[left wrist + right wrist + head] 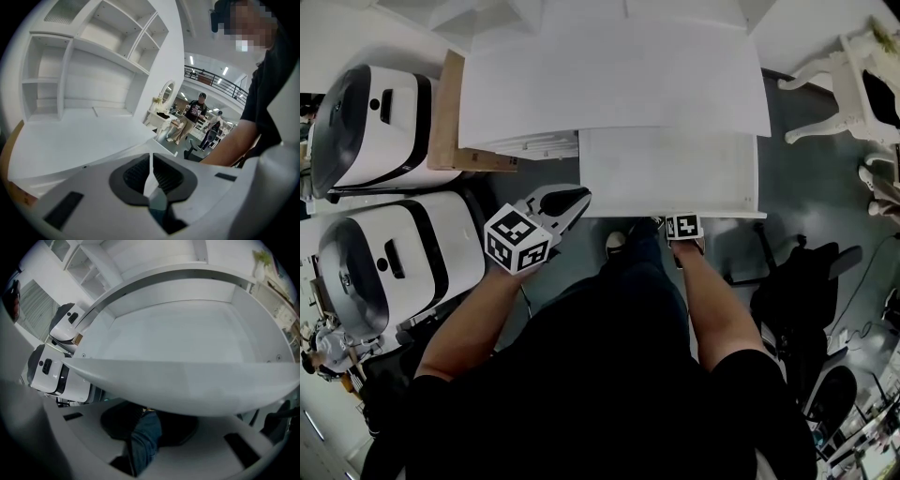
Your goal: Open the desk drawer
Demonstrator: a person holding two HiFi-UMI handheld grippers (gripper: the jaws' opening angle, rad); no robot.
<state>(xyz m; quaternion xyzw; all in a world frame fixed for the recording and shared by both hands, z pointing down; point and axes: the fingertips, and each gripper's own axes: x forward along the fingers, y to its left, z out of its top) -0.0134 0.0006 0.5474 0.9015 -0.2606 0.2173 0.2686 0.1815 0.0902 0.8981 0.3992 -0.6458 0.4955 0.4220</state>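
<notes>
The white desk [609,75] has its drawer [666,169] pulled out toward me, and the inside is bare. My right gripper [684,228] points steeply down at the drawer front [712,215], right of its middle. In the right gripper view the drawer front [187,385] lies across between the jaws, which are shut on it, and the bare drawer floor [187,333] shows beyond. My left gripper [577,199] hangs in the air by the drawer's near left corner. Its pads [157,174] meet with nothing between them.
Two white machines [375,122] [384,262] stand on the floor at the left, beside a wooden panel [450,112]. A black office chair [806,291] and a white ornate table [853,75] are at the right. White shelves [93,61] rise behind the desk; people [192,112] stand far off.
</notes>
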